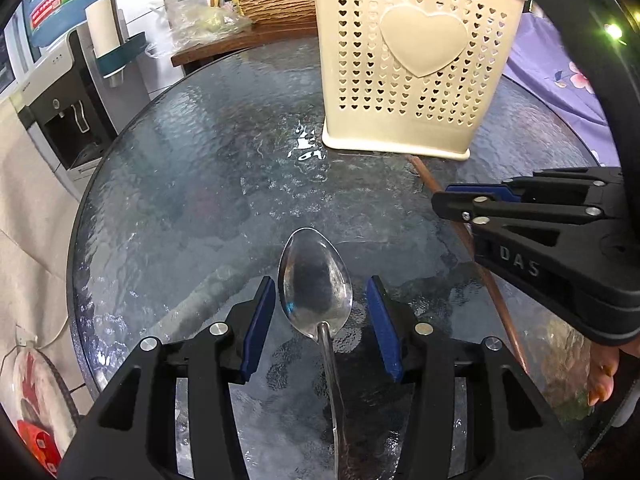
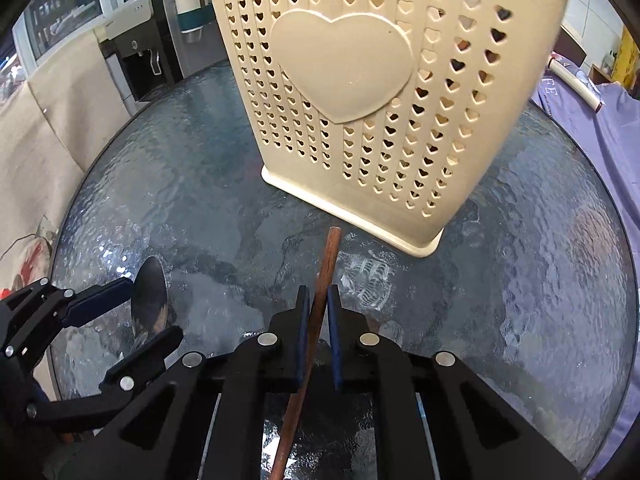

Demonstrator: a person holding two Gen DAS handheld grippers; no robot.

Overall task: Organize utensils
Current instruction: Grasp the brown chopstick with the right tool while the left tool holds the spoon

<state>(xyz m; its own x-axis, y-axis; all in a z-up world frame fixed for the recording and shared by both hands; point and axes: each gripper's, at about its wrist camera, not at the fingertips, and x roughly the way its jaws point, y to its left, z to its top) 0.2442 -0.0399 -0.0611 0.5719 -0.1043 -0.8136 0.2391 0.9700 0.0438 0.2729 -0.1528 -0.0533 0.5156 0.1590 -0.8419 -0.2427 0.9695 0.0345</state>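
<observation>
Spoon (image 1: 316, 284) bowl between left gripper (image 1: 322, 320) pads, untouched, jaws apart; right gripper (image 2: 319, 332) clamped on chopstick (image 2: 320, 300), tilted downward; holder (image 2: 380, 92) ahead on desk (image 1: 180, 200).

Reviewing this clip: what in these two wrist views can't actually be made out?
- Utensil holder contents: rim cut by the top edge in the right wrist view; only blurred tips in the left wrist view.
- Spoon handle end: below the left wrist frame, between the open left gripper.
- Chopstick rear end: under the right gripper, shut on it.
- Both hands: out of view.
</observation>
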